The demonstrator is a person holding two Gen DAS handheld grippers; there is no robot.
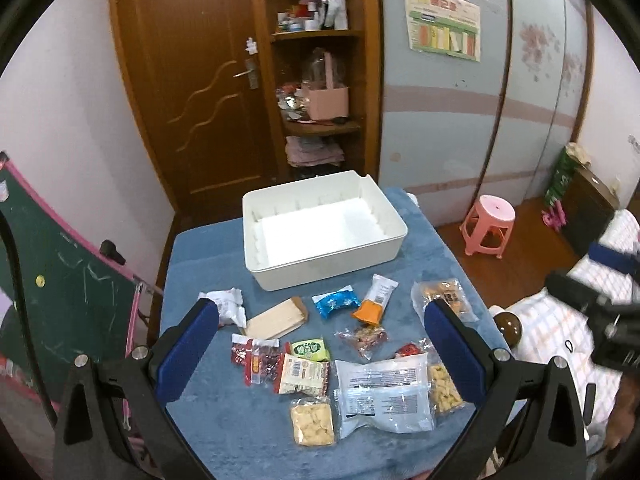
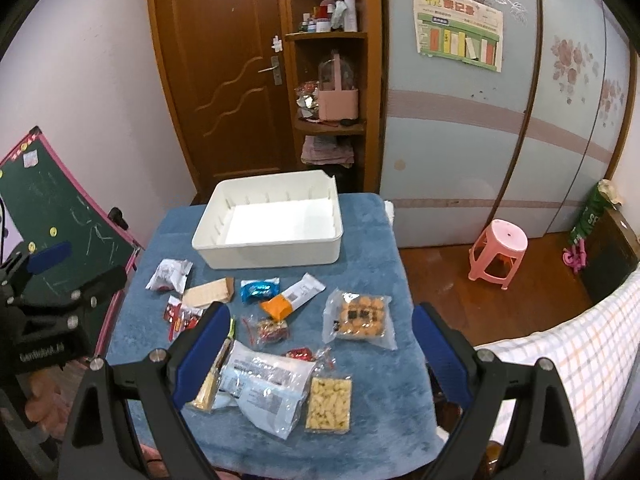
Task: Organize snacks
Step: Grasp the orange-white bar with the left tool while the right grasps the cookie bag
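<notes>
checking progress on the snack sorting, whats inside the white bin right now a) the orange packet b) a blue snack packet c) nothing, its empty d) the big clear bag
c: the white bin shows only its bare white floor in both wrist views, while the blue snack packet, the orange packet and the big clear bag all lie on the blue tablecloth in front of it.
</notes>
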